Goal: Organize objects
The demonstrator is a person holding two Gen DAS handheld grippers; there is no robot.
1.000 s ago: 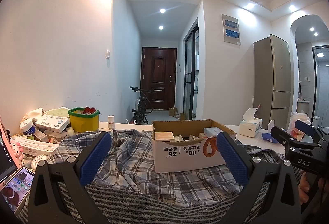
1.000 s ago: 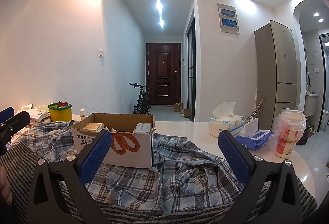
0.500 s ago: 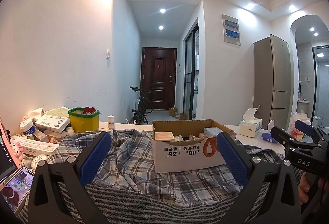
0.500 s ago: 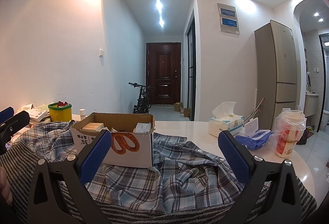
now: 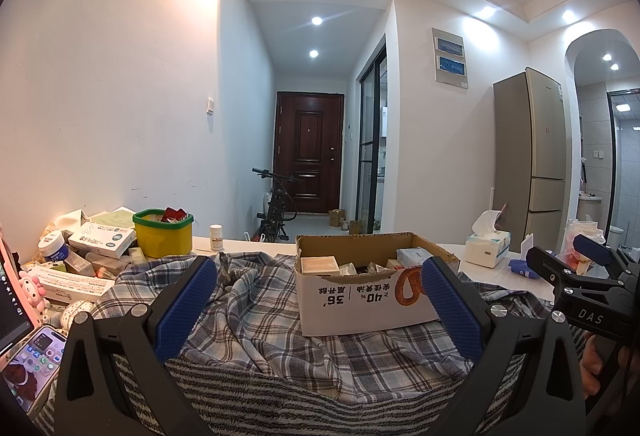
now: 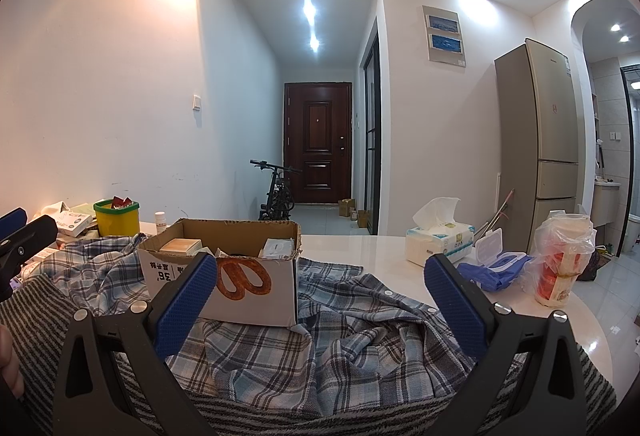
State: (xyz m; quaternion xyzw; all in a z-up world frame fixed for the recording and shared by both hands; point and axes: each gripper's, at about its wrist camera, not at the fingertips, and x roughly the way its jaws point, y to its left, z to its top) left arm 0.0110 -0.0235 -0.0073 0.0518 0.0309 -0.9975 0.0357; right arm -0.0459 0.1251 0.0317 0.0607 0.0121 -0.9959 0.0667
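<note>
An open cardboard box (image 5: 360,296) (image 6: 240,288) with small packets inside stands on a crumpled plaid shirt (image 5: 260,320) (image 6: 320,340) that lies over a striped cloth. My left gripper (image 5: 318,306) is open, held low in front of the box with nothing between its blue pads. Further right, my right gripper (image 6: 320,304) is also open and empty, with the box behind its left finger. Each gripper shows at the edge of the other's view: the right gripper (image 5: 576,268) and the left gripper (image 6: 20,232).
At the left are medicine boxes (image 5: 100,242), a yellow tub (image 5: 163,238), a small white bottle (image 5: 216,237) and two phones (image 5: 28,368). On the white table (image 6: 380,248) to the right stand a tissue pack (image 6: 438,238), wet wipes (image 6: 500,260) and a bagged cup (image 6: 562,260).
</note>
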